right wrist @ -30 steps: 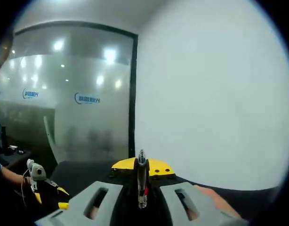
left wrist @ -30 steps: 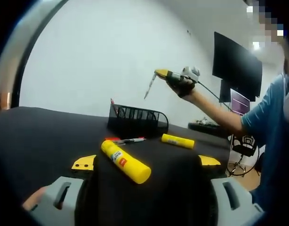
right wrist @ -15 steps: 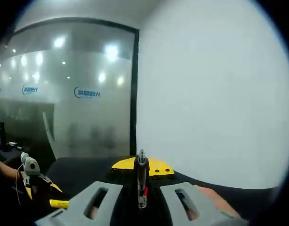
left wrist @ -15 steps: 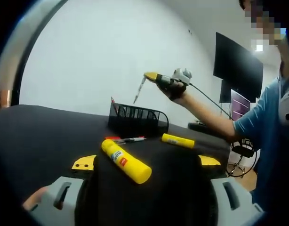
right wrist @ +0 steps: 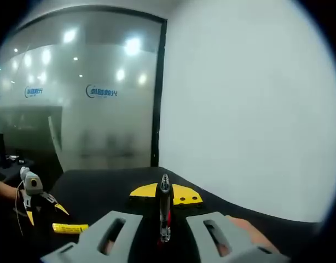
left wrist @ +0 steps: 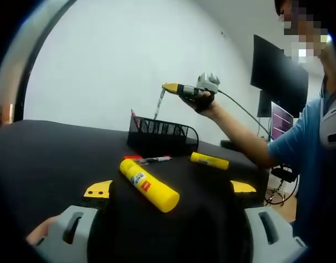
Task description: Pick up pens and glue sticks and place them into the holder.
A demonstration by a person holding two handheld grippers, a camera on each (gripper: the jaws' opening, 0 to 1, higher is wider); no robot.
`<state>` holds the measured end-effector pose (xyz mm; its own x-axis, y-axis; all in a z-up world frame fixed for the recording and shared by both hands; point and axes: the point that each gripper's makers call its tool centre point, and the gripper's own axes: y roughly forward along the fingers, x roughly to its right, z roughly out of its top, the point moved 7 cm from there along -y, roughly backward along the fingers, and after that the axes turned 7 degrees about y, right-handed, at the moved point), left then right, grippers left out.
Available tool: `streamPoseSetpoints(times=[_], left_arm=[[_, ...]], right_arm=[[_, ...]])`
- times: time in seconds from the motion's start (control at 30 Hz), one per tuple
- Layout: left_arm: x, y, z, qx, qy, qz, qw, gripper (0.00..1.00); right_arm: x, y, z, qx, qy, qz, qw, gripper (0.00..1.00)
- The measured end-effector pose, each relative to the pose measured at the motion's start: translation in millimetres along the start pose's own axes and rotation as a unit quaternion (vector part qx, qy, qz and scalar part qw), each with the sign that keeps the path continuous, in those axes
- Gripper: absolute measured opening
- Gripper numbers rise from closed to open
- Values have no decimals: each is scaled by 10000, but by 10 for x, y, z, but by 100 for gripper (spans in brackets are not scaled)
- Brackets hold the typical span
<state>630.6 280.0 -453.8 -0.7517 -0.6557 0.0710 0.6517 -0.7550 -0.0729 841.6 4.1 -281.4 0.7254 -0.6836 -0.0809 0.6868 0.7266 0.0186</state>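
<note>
Black mesh holder (left wrist: 163, 137) now sits just below the right gripper (left wrist: 167, 87), which has carried its clamped pen (right wrist: 164, 211) closer; the left gripper (left wrist: 166, 189) waits open near a yellow glue stick (left wrist: 149, 184).

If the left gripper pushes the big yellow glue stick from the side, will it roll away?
Probably yes. The big yellow glue stick is a smooth round cylinder lying on its side on the black table, so it may roll. It looks rigid, likely light plastic.
</note>
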Motion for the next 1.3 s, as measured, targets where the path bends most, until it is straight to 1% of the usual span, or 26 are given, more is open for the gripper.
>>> streamPoseSetpoints(times=[0.07, 0.13, 0.17, 0.23, 0.3, 0.37, 0.4, 0.47, 0.53, 0.63, 0.73, 0.93, 0.97, 1.13, 1.3], left_arm=[[-1, 2, 0, 2, -4, 8, 10000, 80], [12, 14, -19, -54, 65, 16, 10000, 80], [17, 19, -25, -74, 87, 16, 9999, 80], [-9, 10, -25, -93, 103, 20, 9999, 80], [-17, 7, -22, -87, 91, 30, 9999, 80], [-43, -4, -14, -71, 77, 48, 9999, 80], [-49, -6, -12, -61, 79, 63, 9999, 80], [-61, -6, -10, -57, 87, 108, 9999, 80], [-77, -10, -7, -57, 85, 137, 9999, 80], [-104, -23, 2, -41, 60, 155, 9999, 79], [-45, -1, -7, -57, 73, 166, 9998, 79], [-53, -7, -1, -42, 77, 173, 9998, 79], [-33, 1, -2, -44, 79, 170, 9998, 79], [-82, -17, -1, -52, 82, 170, 9998, 79], [-85, -14, -3, -65, 84, 170, 9998, 79]], right_arm=[[-16, -28, -103, -30, 22, 23, 10000, 5], [7, -3, -145, -95, 43, 47, 9999, 5], [-1, -4, -179, -177, 31, 20, 9998, 5], [-30, -11, -224, -182, 38, 2, 9998, 5], [-78, 27, -251, -222, 105, 68, 9997, 5], [-73, 45, -268, -258, 117, 65, 9996, 5], [-58, 56, -283, -309, 128, 44, 9994, 5], [-108, 78, -329, -452, 106, -7, 9989, 5], [-93, 113, -355, -573, 79, -50, 9983, 5], [-95, 144, -378, -692, 89, -96, 9975, 5], [-109, 138, -420, -833, 108, -119, 9964, 5], [-83, 103, -426, -886, 151, -126, 9959, 5], [-87, 100, -432, -910, 152, -115, 9957, 5], [-66, 74, -487, -1106, 130, -100, 9937, 5], [-70, 67, -504, -1108, 114, -96, 9937, 7]])
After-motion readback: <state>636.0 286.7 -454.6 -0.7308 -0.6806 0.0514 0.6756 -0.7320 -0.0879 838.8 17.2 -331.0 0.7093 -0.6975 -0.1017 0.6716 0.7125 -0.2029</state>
